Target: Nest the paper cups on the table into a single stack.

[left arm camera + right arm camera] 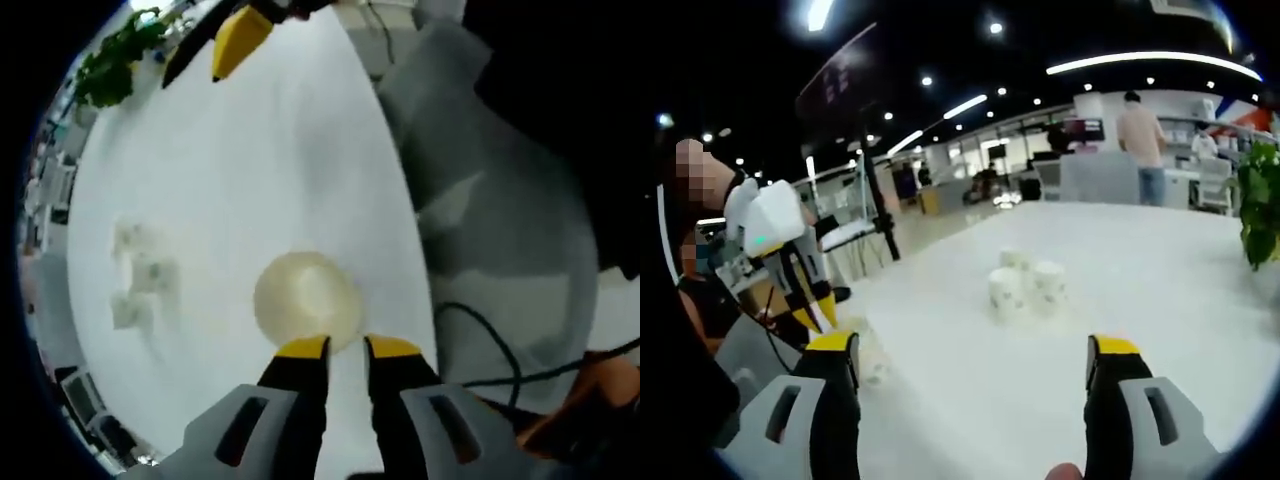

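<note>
Left gripper view looks down on the white table, where the left gripper hangs just over one paper cup. Its jaws are nearly closed with a thin gap between them; I cannot tell if they pinch the cup's rim or just hover there. More cups sit in a little group well apart, blurry. In the right gripper view the right gripper has its jaws spread wide with nothing in them, and the group of cups stands ahead on the table. The cup is light and thin — a hard squeeze could crush it, or a loose pinch could let it tip and roll away.
</note>
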Demonstrator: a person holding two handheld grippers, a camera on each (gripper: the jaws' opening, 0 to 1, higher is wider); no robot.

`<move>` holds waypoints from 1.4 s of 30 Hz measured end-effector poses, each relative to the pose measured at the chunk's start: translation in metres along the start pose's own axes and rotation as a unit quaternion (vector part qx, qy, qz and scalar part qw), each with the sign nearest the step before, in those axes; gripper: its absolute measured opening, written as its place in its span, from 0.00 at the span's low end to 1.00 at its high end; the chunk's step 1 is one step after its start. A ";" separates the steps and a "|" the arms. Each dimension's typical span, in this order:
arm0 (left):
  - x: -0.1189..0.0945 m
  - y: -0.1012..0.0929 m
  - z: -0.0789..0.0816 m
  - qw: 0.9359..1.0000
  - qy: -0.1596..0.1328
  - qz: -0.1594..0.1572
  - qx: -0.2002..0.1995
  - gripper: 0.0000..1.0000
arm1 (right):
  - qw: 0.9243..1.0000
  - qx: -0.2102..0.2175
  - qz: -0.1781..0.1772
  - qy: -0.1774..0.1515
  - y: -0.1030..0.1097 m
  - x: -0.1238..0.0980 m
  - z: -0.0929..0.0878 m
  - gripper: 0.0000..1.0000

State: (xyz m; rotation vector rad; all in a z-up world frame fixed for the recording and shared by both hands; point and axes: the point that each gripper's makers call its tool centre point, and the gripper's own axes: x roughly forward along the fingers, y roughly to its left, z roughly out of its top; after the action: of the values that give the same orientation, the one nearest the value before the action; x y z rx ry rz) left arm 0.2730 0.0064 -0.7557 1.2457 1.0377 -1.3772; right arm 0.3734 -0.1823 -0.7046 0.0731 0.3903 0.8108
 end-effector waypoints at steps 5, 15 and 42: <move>-0.001 -0.001 0.002 1.000 -0.011 0.004 -0.009 0.13 | 1.000 -0.002 0.003 -0.001 0.003 -0.001 0.002 0.92; -0.002 0.004 0.003 0.998 -0.028 0.029 -0.039 0.16 | 1.000 -0.002 0.004 0.006 0.004 -0.005 -0.001 0.92; -0.040 0.031 0.005 0.944 -0.221 0.130 -0.206 0.33 | 0.999 -0.029 0.009 0.028 0.032 -0.012 0.018 0.93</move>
State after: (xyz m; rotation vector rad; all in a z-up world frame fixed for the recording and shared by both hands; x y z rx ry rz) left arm 0.3026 0.0014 -0.7151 0.6905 0.7604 -1.0915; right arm 0.3506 -0.1674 -0.6770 -0.0013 0.4193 0.8425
